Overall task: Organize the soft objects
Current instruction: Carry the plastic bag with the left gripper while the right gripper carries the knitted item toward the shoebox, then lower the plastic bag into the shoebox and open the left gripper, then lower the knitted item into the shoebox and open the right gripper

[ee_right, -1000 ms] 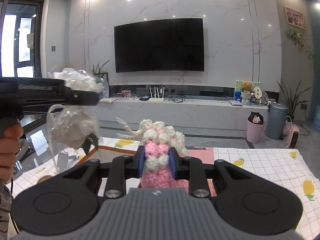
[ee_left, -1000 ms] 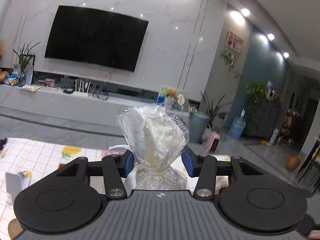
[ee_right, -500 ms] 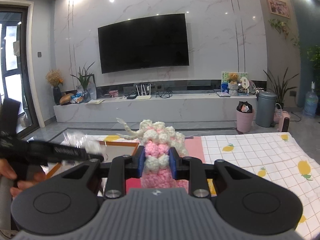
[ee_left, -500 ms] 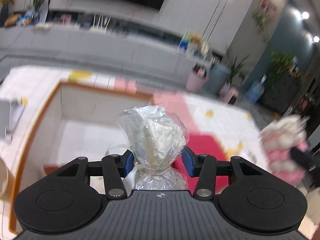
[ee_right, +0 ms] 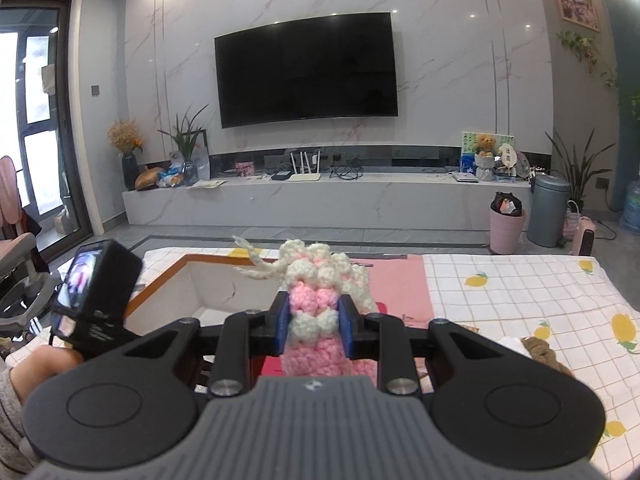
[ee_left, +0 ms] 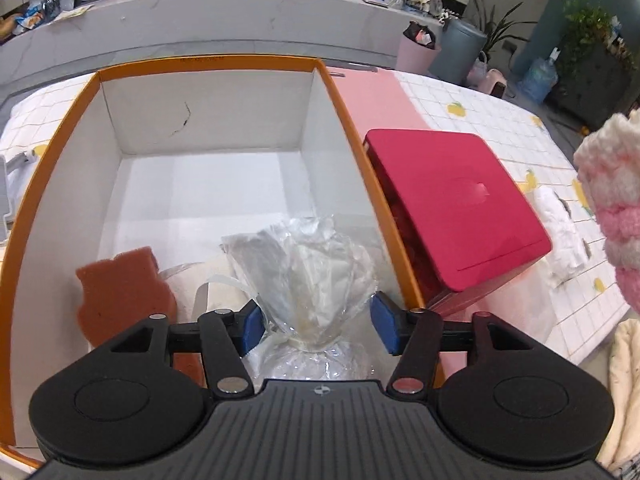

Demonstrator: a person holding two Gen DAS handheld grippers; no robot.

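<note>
Hovering over the orange-rimmed box [ee_left: 60, 128], the left gripper [ee_left: 316, 326] has its blue pads spread, the clear plastic bundle [ee_left: 308, 276] sitting loose between them. A brown sponge [ee_left: 120, 292] lies at nine o'clock, a red box [ee_left: 456, 200] at two. The right gripper [ee_right: 316, 330] clamps a pink-and-cream crochet piece [ee_right: 316, 300].

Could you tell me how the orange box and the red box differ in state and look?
The orange box is open, with white inner walls; the red box is shut under a flat lid. The orange box already holds a brown sponge, while the red box's contents are hidden. The orange box looks larger. Both sit side by side on the lemon-print cloth.
</note>
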